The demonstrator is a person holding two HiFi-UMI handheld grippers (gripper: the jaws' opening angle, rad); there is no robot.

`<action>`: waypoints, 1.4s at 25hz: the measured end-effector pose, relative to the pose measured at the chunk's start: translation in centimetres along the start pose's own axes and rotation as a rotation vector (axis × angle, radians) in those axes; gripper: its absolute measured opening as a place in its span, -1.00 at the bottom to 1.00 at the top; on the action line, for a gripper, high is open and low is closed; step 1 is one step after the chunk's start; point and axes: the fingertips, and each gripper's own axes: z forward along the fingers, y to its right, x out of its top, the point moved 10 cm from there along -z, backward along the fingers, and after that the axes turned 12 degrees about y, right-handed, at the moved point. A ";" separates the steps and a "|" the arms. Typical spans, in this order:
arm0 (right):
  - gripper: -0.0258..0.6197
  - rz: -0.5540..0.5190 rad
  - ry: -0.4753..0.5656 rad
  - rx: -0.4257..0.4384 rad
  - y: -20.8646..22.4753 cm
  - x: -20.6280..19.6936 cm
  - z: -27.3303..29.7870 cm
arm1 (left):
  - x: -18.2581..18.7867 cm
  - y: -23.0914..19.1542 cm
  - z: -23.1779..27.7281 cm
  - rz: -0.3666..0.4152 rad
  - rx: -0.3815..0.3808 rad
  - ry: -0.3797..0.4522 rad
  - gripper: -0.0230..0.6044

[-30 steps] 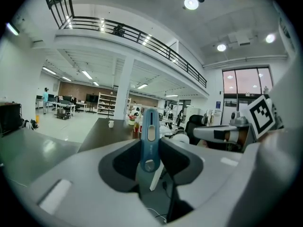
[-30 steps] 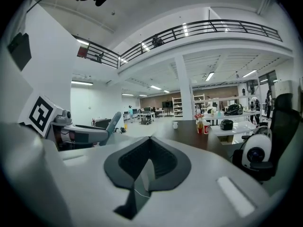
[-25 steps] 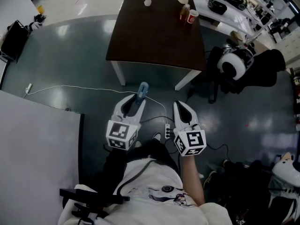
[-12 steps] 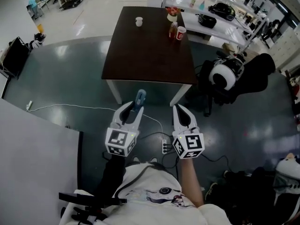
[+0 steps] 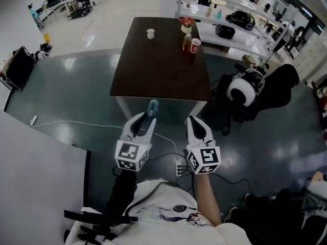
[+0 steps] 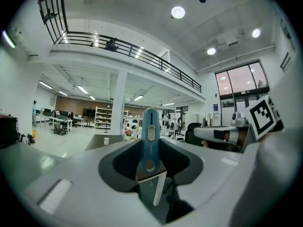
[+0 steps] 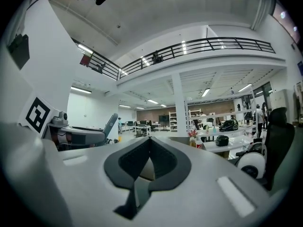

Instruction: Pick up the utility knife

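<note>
Head view, left gripper (image 5: 145,119) jaws pinching slim blue utility knife (image 5: 153,106), right gripper (image 5: 194,121) jaws pressed together.

Blue utility knife (image 6: 150,141) stands upright, clamped in left gripper (image 5: 146,119).

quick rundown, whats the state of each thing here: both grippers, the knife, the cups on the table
left gripper: shut on the utility knife
utility knife: clamped between the left jaws, off the table, blue body sticking out past the jaw tips
right gripper: shut, nothing between the jaws
white cup: upright on the dark table
red cup: upright on the same table, near its right edge
</note>
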 end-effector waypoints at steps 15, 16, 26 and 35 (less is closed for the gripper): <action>-0.92 0.008 0.009 -0.003 0.2 0.1 -0.3 | 0.1 0.5 0.5 0.004 -0.019 -0.002 -0.53; -0.92 0.008 0.008 -0.002 0.2 0.1 -0.3 | 0.1 0.5 0.5 0.003 -0.020 -0.002 -0.53; -0.92 -0.023 -0.003 0.013 -0.1 0.2 -0.5 | 0.0 0.7 0.4 0.004 -0.021 -0.007 -0.53; -0.92 -0.029 -0.003 0.013 -0.1 0.4 -0.5 | 0.1 0.7 0.5 0.005 -0.026 -0.011 -0.53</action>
